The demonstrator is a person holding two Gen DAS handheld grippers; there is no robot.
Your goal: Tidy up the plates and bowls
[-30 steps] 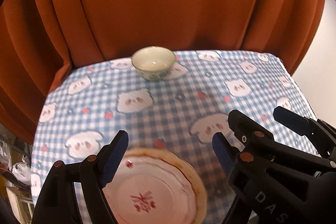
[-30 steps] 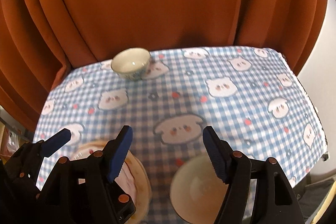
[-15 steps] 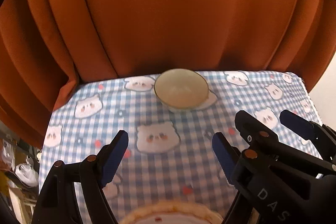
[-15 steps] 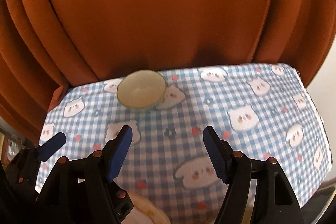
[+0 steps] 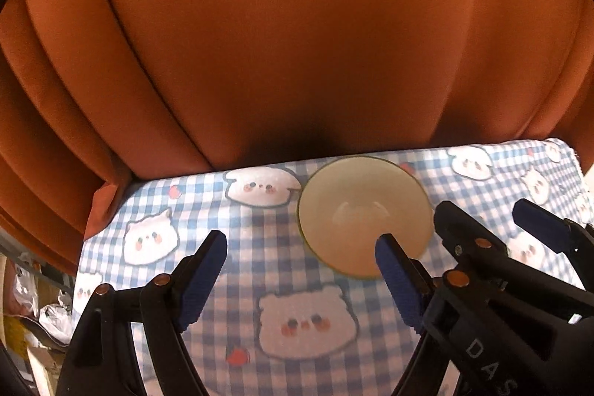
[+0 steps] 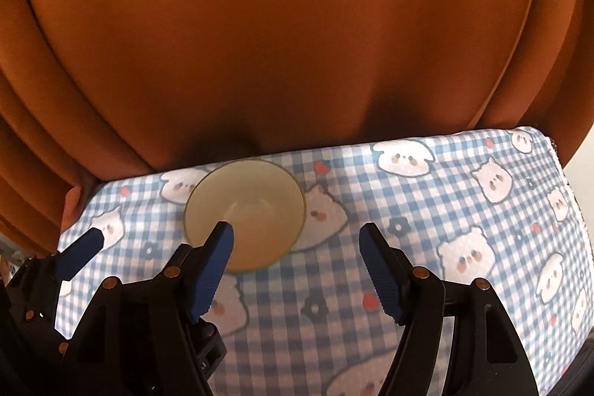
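A small cream bowl (image 5: 362,210) stands upright near the far edge of the table, on the blue checked cloth with bear faces (image 5: 282,284). It also shows in the right wrist view (image 6: 245,210). My left gripper (image 5: 300,255) is open and empty; its right fingertip (image 5: 389,255) overlaps the bowl's near rim in the picture. My right gripper (image 6: 297,247) is open and empty; its left fingertip (image 6: 219,244) overlaps the bowl's near rim. The right gripper also shows at the right of the left wrist view (image 5: 482,240). The plate and the second bowl are out of view.
An orange curtain (image 5: 297,43) hangs right behind the table's far edge. The cloth's right edge (image 6: 560,173) drops off at the right. Clutter lies on the floor at the far left (image 5: 29,303).
Both grippers have moved forward toward the far bowl, which now sits large between them. The plate and the near bowl have dropped out of view. Both jaws stay open.
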